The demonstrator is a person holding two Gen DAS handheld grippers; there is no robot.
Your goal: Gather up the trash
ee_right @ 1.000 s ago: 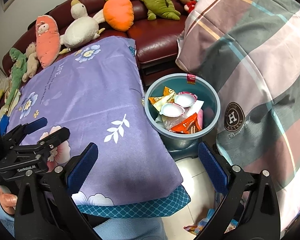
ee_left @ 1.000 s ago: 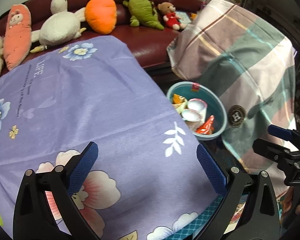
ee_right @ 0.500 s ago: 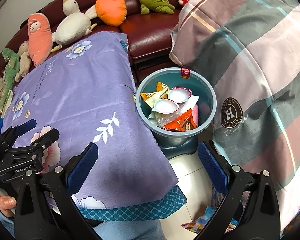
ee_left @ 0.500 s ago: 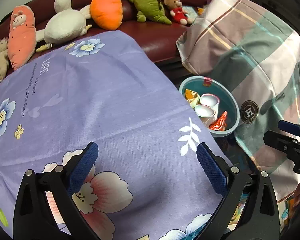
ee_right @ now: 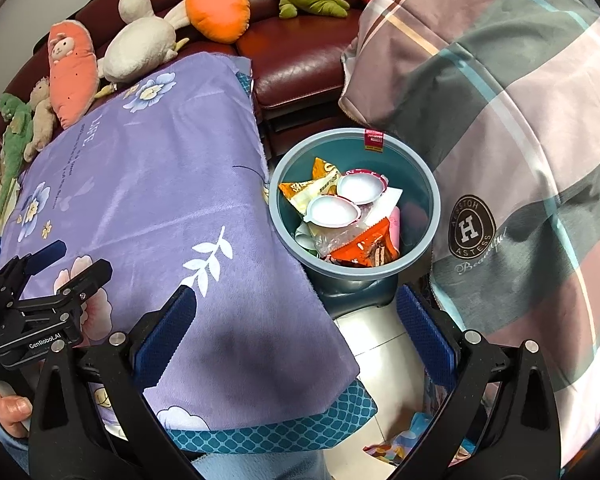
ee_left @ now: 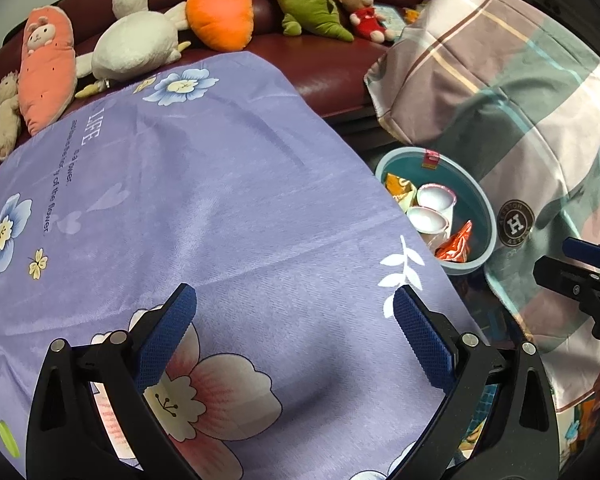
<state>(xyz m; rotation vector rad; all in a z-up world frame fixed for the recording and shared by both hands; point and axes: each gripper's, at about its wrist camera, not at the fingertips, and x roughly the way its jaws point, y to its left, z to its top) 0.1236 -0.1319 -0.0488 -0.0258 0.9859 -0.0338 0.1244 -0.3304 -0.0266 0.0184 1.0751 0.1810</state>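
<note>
Round plastic bin [ee_right: 428, 216] has drifted rightward; both hand-held grippers [ee_left: 294, 330] [ee_right: 296, 328] gape wide, empty.

Bin [ee_right: 428, 216] between table [ee_right: 140, 184] and draped chair [ee_right: 520, 120]; wrappers [ee_right: 364, 248] inside; sofa [ee_right: 300, 48] behind.

- A home living room is showing here: a dark red leather sofa [ee_left: 332, 76] is running along the far side.
- Plush toys are sitting along it, among them a carrot plush [ee_left: 220, 16], a white duck plush [ee_left: 134, 50] and a small teddy bear [ee_left: 362, 10].
- A purple floral cloth [ee_left: 204, 216] is covering the near table.
- A teal waste bin [ee_right: 422, 184] is standing on the tiled floor [ee_right: 374, 344] beside a plaid cloth [ee_right: 512, 112].
</note>
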